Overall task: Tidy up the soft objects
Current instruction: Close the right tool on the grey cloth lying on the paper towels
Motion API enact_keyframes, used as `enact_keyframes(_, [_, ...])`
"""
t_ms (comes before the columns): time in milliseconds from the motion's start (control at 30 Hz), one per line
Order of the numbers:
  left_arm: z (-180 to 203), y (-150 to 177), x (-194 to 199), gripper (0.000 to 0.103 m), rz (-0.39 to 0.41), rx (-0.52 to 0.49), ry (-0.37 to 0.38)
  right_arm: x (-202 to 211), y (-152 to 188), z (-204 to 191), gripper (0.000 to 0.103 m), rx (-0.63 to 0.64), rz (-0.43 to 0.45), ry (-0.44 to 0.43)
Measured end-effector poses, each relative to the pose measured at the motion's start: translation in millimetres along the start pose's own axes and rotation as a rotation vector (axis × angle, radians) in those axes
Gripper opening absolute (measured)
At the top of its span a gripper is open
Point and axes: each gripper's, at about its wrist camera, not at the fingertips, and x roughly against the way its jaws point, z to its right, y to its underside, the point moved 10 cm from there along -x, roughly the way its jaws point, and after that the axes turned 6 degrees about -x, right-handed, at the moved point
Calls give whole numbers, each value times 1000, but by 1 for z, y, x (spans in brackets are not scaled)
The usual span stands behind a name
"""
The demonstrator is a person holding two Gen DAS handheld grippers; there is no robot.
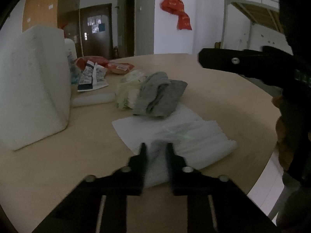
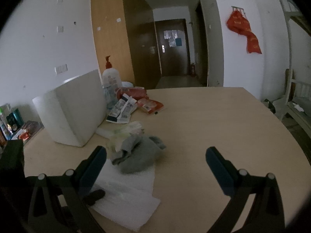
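Note:
A thin white foam sheet (image 1: 184,134) (image 2: 124,190) lies flat on the pale wooden table (image 1: 223,101). My left gripper (image 1: 156,149) is shut on its near edge, with the sheet pinched between the fingertips. A crumpled grey cloth (image 1: 161,95) (image 2: 138,155) rests on the sheet's far end. Against the cloth sits a pale green plastic bundle (image 1: 128,91) (image 2: 126,131). My right gripper (image 2: 155,151) stands open and holds nothing, hovering just short of the grey cloth. Its left finger is over the sheet. In the left wrist view it shows side-on at the right.
A big white foam block (image 1: 33,85) (image 2: 75,112) stands at the left. Behind it are a pump bottle (image 2: 110,77), a printed leaflet (image 1: 91,77) and red snack packets (image 1: 120,67) (image 2: 151,104). The table's curved edge (image 1: 268,167) runs along the right.

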Motion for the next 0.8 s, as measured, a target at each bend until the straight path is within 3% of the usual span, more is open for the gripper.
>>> enact_keyframes(133, [-1, 0, 1, 4, 5, -6, 18, -12, 3, -5, 103, 5, -30, -4])
enact_keyframes(800, [-22, 8, 12, 4, 22, 49, 75, -62, 19, -36, 103, 34, -164, -22])
